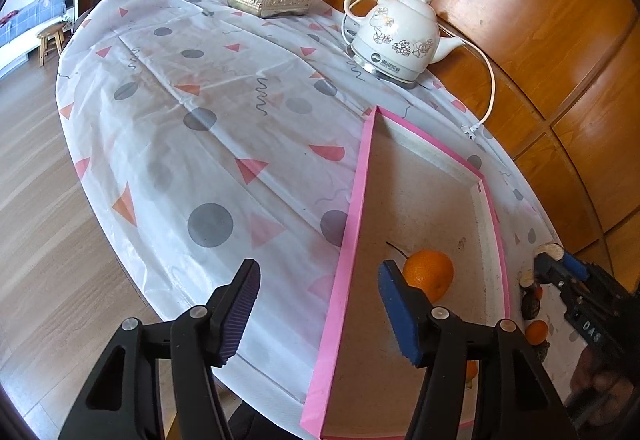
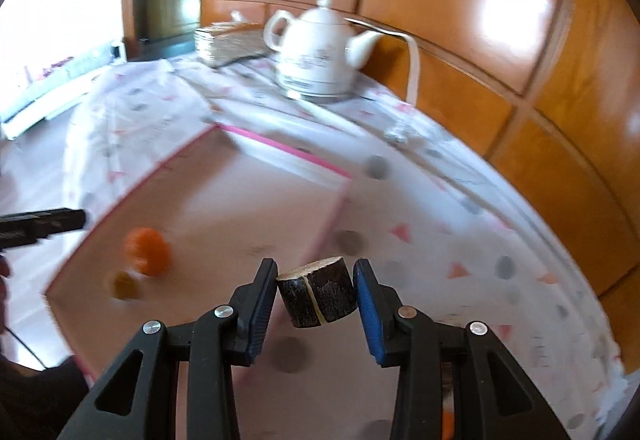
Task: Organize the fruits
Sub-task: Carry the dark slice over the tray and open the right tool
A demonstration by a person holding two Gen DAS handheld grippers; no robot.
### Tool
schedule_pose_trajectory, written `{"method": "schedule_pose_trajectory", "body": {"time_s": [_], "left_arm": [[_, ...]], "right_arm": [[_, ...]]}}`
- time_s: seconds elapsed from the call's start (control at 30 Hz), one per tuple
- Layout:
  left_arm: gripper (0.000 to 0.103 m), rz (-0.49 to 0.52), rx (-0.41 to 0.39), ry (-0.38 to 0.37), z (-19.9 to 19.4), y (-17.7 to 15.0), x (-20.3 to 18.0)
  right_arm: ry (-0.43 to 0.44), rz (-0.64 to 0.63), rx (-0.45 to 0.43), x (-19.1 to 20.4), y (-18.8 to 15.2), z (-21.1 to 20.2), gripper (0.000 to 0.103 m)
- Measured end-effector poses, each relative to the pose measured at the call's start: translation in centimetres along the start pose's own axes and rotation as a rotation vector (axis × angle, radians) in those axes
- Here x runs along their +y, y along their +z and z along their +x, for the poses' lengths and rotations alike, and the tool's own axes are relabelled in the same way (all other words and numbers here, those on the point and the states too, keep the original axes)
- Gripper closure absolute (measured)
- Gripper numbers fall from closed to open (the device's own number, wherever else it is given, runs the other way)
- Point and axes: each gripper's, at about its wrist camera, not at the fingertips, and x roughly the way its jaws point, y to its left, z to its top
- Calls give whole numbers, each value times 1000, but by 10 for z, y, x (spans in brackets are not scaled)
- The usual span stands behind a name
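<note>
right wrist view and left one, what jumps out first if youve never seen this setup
The right gripper holds a dark cut sugarcane piece between its pads above the tablecloth. An orange sits in the pink-edged tray, just past the open left gripper. A white kettle stands behind.

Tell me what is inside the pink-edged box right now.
In the pink-edged box lies one orange. The right wrist view, blurred, shows a smaller yellowish fruit beside it. The left gripper hides the box's near floor.
</note>
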Motion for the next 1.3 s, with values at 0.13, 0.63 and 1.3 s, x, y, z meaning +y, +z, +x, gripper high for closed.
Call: {"method": "schedule_pose_trajectory", "body": {"time_s": [0.13, 0.63, 1.3], "left_arm": [[40, 0, 1, 3, 0, 0, 1], [40, -20, 1, 10, 3, 1, 8], [40, -52, -15, 34, -2, 1, 13]], "right_arm": [[46, -21, 11, 30, 4, 14, 64], [111, 9, 92, 64, 3, 55, 63], [73, 89, 95, 57, -4, 54, 61]]}}
